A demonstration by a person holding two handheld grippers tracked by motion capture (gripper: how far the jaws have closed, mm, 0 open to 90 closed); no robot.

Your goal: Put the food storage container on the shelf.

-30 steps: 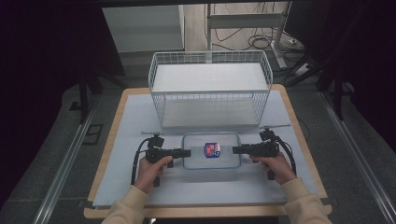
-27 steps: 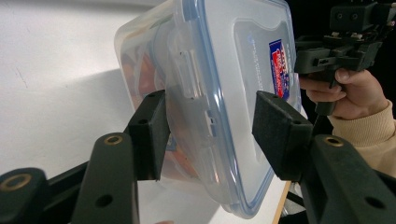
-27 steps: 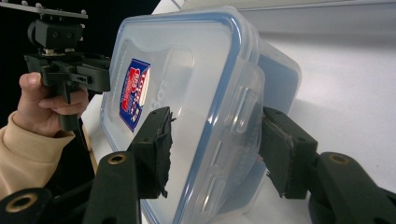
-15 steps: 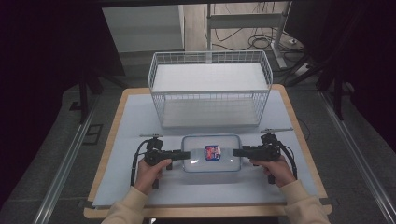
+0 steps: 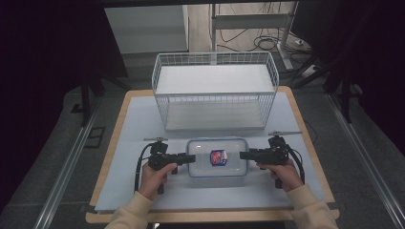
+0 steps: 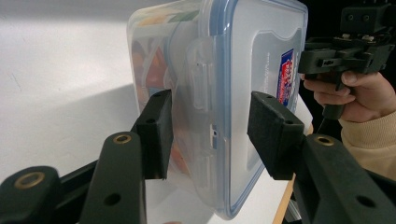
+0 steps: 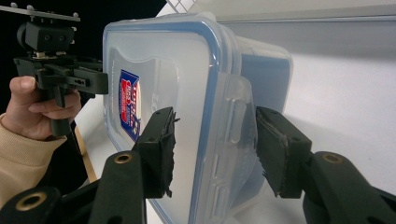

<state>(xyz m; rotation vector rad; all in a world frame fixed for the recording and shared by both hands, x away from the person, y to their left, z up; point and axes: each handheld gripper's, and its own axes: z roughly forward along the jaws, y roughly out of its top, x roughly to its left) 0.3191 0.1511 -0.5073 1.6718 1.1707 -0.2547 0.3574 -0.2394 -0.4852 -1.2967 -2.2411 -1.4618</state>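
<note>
Both your left gripper at nine o'clock and right gripper at three straddle the lidded food container's end latches, jaws parted and gripping nothing. You look poised to pinch next; close squarely on each latch.

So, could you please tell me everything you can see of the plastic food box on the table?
The food box is clear plastic, rectangular with rounded corners, and lies flat on the table's white mat before the wire basket. Its lid has a blue seal rim, a red-and-blue sticker and side latch flaps. Colourful contents show through. The left claw and right claw each straddle an end latch, open.
</note>
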